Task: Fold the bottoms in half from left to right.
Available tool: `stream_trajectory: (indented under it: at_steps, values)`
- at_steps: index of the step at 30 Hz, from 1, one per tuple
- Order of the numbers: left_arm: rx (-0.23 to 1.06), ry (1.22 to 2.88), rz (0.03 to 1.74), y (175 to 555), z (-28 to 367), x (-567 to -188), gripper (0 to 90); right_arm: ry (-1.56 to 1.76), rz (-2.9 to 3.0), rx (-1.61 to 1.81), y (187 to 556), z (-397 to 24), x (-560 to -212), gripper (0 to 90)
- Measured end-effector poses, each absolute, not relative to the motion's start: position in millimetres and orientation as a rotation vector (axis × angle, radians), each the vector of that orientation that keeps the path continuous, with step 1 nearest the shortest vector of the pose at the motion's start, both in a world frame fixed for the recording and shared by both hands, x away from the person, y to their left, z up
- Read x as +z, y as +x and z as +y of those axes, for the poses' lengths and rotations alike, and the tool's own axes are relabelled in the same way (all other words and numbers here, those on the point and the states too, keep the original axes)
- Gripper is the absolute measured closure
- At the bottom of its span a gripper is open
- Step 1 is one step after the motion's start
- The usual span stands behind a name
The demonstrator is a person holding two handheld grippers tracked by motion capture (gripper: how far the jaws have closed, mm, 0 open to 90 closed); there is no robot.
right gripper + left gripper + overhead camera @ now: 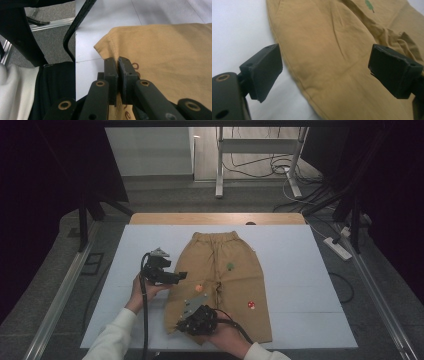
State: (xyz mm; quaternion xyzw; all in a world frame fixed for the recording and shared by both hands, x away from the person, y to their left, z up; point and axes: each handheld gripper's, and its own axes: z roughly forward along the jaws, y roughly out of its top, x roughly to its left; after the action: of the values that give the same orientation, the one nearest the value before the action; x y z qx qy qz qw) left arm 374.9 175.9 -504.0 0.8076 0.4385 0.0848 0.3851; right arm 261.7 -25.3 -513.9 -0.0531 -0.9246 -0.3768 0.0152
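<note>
Tan trousers point(220, 285) flat on the white table cover point(300, 270), waistband at far edge, legs toward the person. R gripper point(186, 324) jaws fully closed, pinching the hem of the left-hand leg near its corner, fabric clamped betw pads. L gripper point(182, 275) jaws wide apart, nothing held, hovering at that leg's outer edge.

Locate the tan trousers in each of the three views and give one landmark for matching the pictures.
High view: the tan trousers lie flat at the middle of the white table, waistband on the far side.
Left gripper view: they spread from the centre to the right, between the open jaws.
Right gripper view: they fill the right half, hem edge clamped by the right gripper.
Shared landmark: the green tree patch, in the high and left gripper views.
</note>
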Motion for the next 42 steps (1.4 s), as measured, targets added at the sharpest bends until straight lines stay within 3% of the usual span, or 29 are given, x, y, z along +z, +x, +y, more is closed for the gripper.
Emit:
stream_trajectory:
  at_steps: [42]
  values:
    - [0.219,2.125,1.206,428,165,-531,14.5,-0.174,-2.878,-1.156,261,-25,-519,85.1]
